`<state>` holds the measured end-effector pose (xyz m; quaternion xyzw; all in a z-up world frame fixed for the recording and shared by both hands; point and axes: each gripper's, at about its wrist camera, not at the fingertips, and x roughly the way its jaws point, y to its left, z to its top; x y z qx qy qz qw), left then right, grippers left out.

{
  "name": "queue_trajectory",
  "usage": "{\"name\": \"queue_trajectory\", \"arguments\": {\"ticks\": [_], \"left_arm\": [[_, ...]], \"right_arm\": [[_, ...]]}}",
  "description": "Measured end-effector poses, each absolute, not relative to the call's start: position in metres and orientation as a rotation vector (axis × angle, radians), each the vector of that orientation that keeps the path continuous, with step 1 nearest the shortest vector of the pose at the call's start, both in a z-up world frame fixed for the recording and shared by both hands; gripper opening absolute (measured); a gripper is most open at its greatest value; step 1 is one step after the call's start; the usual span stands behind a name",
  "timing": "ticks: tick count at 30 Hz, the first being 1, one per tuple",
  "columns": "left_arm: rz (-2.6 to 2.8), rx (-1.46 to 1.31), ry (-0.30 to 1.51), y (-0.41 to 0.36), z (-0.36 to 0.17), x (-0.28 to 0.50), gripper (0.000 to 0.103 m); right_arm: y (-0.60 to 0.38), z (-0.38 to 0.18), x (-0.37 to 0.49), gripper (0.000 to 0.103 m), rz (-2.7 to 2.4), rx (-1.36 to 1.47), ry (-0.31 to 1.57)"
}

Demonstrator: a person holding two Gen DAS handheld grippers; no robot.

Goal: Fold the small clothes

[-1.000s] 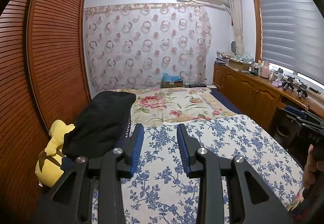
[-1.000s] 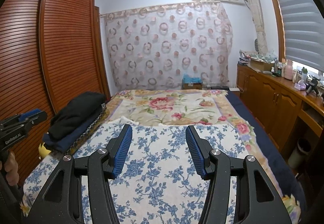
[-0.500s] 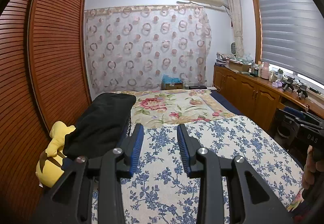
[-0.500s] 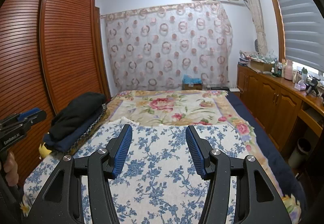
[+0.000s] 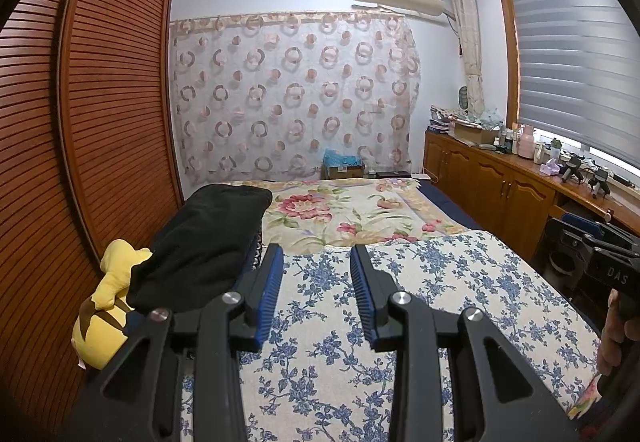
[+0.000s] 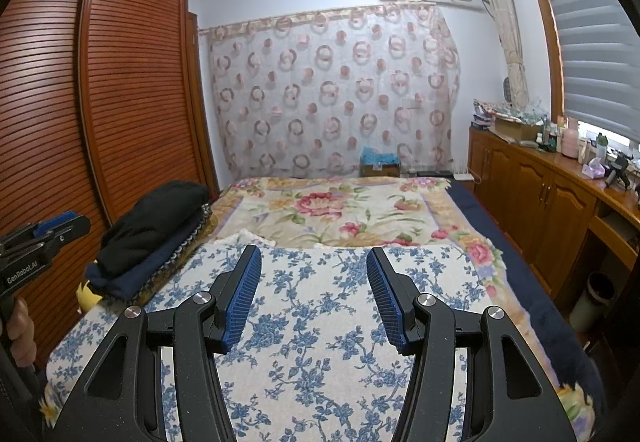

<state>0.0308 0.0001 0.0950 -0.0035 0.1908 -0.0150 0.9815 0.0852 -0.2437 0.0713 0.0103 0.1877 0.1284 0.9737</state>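
While both grippers hover over the bed, clothes sit stacked at the far left edge.
Left gripper [image 5: 316,290] and right gripper [image 6: 312,294] both released, jaws apart, holding nothing. Clothes stack [image 6: 148,238]: black piece on top, navy under; looks neatly piled, so either folded or waiting. Judged soft, light, limp; pinch at a hem or corner. Blue-flowered cover [image 6: 320,342] offers wide flat room; wardrobe [image 5: 100,122] crowds the left.

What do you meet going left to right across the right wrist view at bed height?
Left gripper held by a hand → black folded clothes stacked at the bed's edge → blue floral cover beneath the open right gripper → wooden cabinets → bin.
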Motion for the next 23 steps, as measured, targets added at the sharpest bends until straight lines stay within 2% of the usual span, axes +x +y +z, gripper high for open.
{"name": "queue_trajectory", "arguments": {"ticks": [23], "left_arm": [[-0.028, -0.008, 0.378, 0.0004, 0.0987, 0.03, 0.034]], "right_arm": [[-0.2441, 0.0718, 0.0832, 0.056, 0.26, 0.019, 0.376]]}}
